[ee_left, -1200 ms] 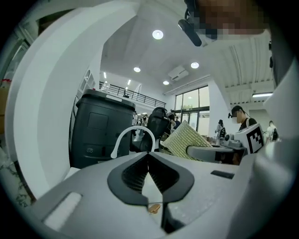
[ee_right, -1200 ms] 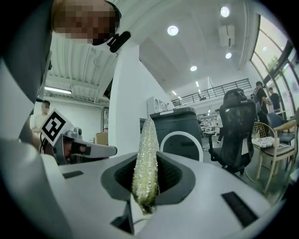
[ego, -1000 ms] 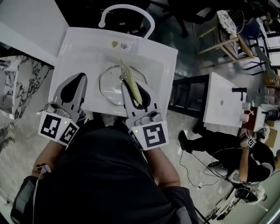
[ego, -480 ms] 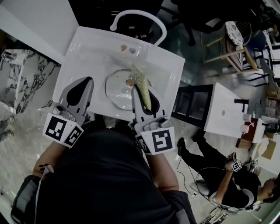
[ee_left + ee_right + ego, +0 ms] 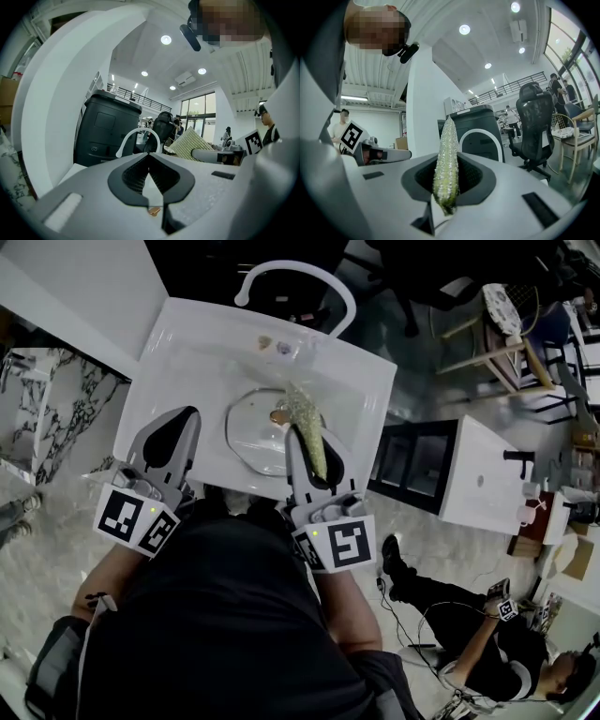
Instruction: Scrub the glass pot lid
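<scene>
The glass pot lid [image 5: 255, 435] lies flat in the white sink [image 5: 187, 352]. Your right gripper [image 5: 314, 434] pinches a sparkly green scrubber [image 5: 302, 413] over the lid's right side. Your left gripper [image 5: 182, 415] is closed tight and empty, left of the lid.

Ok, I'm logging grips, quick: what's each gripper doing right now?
Left gripper: closed, empty.
Right gripper: closed on the scouring pad.
</scene>
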`<state>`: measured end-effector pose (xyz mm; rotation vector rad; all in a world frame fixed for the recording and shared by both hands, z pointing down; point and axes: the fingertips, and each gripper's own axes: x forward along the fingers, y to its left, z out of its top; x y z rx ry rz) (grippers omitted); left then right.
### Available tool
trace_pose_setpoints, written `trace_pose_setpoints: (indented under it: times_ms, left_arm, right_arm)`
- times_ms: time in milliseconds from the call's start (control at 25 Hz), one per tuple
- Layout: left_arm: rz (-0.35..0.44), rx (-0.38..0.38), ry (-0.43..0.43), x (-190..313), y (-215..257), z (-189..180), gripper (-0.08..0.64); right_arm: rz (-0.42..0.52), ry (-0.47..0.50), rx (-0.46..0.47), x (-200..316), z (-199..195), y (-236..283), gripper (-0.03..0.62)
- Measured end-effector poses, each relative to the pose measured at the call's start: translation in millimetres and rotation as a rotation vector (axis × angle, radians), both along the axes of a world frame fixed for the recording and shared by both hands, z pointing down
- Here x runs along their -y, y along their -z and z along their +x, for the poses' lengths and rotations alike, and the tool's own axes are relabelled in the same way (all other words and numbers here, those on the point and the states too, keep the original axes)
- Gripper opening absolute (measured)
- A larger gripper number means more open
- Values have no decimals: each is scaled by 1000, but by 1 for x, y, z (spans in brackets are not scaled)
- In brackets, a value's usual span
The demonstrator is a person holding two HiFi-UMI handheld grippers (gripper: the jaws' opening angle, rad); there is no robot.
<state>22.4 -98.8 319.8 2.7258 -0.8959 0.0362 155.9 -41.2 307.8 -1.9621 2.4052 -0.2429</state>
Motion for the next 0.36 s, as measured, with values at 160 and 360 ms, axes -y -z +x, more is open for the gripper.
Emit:
trace_pose_setpoints:
  times_ms: [160, 360]
  left_arm:
    - [-1, 3, -1, -3, 0, 1, 2]
    - [-3, 4, 0, -8, -1, -3, 2]
  right_arm:
    - [3, -2, 5, -2, 2, 1, 66]
    - [2, -7, 5, -6, 0, 1, 66]
